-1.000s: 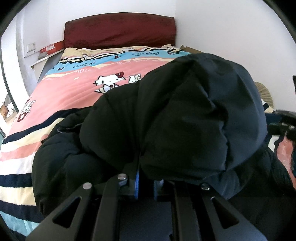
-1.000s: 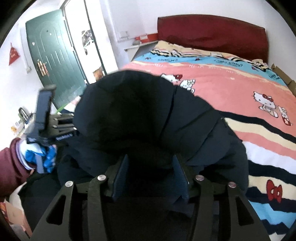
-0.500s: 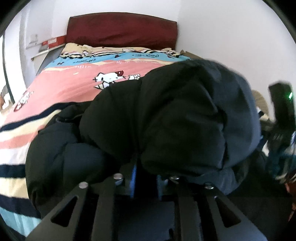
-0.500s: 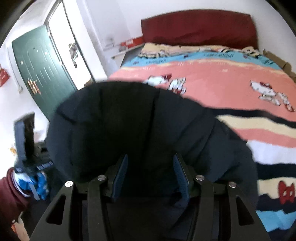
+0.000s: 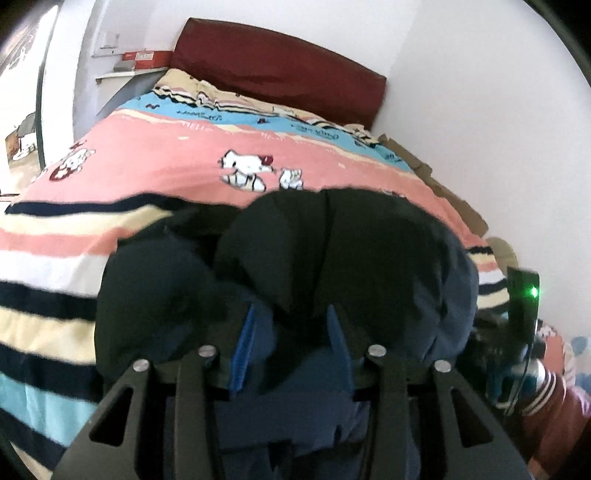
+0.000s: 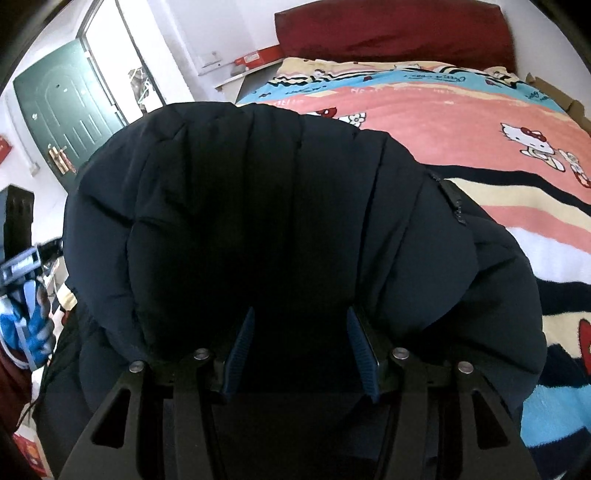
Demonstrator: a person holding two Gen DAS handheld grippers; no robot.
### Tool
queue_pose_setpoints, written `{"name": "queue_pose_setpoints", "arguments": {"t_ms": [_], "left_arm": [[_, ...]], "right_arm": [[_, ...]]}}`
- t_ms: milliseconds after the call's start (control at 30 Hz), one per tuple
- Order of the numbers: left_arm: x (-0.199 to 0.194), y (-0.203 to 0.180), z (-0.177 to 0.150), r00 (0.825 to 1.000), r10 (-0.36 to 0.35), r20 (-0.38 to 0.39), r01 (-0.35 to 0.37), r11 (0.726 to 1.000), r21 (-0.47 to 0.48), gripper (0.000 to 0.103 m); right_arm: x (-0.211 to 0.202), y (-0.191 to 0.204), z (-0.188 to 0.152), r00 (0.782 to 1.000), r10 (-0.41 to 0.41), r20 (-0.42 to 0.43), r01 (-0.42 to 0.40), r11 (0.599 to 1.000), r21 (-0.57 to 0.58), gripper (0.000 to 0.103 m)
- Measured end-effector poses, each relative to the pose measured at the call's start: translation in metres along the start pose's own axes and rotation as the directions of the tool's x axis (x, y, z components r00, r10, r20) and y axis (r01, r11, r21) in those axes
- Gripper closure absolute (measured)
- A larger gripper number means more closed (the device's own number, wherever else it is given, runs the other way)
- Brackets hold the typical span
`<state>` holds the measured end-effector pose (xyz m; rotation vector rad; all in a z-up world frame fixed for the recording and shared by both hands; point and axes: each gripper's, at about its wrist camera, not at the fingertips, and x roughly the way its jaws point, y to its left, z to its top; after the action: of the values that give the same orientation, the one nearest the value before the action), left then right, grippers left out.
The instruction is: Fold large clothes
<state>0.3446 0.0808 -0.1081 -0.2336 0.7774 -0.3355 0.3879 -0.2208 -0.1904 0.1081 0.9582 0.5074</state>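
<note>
Left tool (image 5: 291, 339): blue-padded fingers (image 5: 243, 343) spread apart, released, with folds of the dark navy puffy padded jacket (image 5: 332, 258) bulging between them at lower centre of frame. Right tool (image 6: 301, 350): fingers (image 6: 360, 350) also parted wide, jacket (image 6: 258, 206) fabric filling the gap; no pinch visible. Jacket lies bunched on the pink, blue and cream striped cartoon-cat bedspread (image 5: 166, 173), near the foot of the bed. Dark red headboard (image 6: 391, 33) at top of frame. Green door (image 6: 62, 107) at upper left in right view.
</note>
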Motion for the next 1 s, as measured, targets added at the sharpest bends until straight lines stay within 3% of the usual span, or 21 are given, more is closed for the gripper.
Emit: {"name": "queue_pose_setpoints", "arguments": {"t_ms": [300,433,567,667,767,900,1000], "left_arm": [[0.034,-0.024,0.078,0.999,-0.033,0.033,0.032,0.999,0.038,0.065],[0.061,-0.032,0.104,0.999,-0.045,0.019,0.044,0.998,0.049,0.065],[0.101,-0.042,0.119,0.998,-0.05,-0.039,0.053,0.996,0.072,0.065],[0.12,-0.047,0.111,0.994,-0.056,-0.088,0.065,0.994,0.093,0.065],[0.126,-0.047,0.088,0.99,-0.054,-0.129,0.069,0.99,0.12,0.065],[0.101,-0.054,0.043,0.986,-0.073,-0.151,0.099,0.979,0.176,0.065],[0.074,-0.064,0.007,0.981,-0.091,-0.17,0.127,0.969,0.211,0.065]], "right_arm": [[-0.028,-0.004,0.023,0.999,-0.007,0.037,0.008,0.999,-0.032,0.047],[-0.047,-0.01,0.055,0.993,-0.013,0.12,0.016,1.0,-0.024,0.046],[-0.037,-0.013,0.106,0.985,-0.05,0.166,0.052,0.999,-0.009,0.037],[-0.013,-0.012,0.135,0.986,-0.038,0.165,0.035,0.999,0.021,0.034],[0.014,-0.008,0.142,0.993,-0.009,0.116,0.006,1.0,0.027,0.034],[0.027,0.019,0.111,0.996,0.089,0.01,-0.088,0.993,-0.075,0.034],[0.013,0.05,0.065,0.989,0.142,-0.044,-0.148,0.975,-0.163,0.034]]}}
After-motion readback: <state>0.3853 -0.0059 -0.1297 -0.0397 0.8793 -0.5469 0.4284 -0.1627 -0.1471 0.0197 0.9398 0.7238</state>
